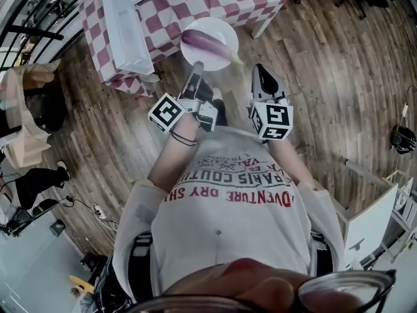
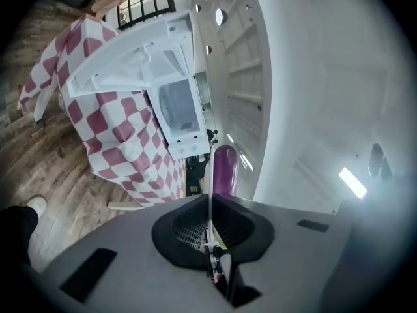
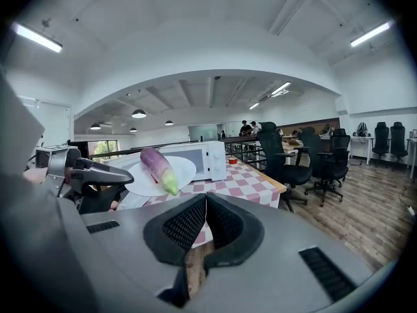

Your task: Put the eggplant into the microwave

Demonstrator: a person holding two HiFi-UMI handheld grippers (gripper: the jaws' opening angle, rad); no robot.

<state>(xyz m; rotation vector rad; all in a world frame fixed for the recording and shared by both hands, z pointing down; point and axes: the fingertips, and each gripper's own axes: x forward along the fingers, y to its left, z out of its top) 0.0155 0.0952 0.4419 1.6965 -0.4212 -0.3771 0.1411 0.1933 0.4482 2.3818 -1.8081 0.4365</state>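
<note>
A purple eggplant with a pale green end lies on a round white plate. My left gripper is shut on the plate's near rim and holds it in the air before the checkered table. In the left gripper view the plate shows edge-on between the jaws, with the eggplant behind it. The white microwave stands on the table with its door swung open. My right gripper hangs beside the plate, shut on nothing. From the right gripper view I see the eggplant, the plate, the microwave and the left gripper.
Wooden floor lies around the table. Black office chairs stand to the right of the table. A white cabinet is at the lower right, and black railings run along the left.
</note>
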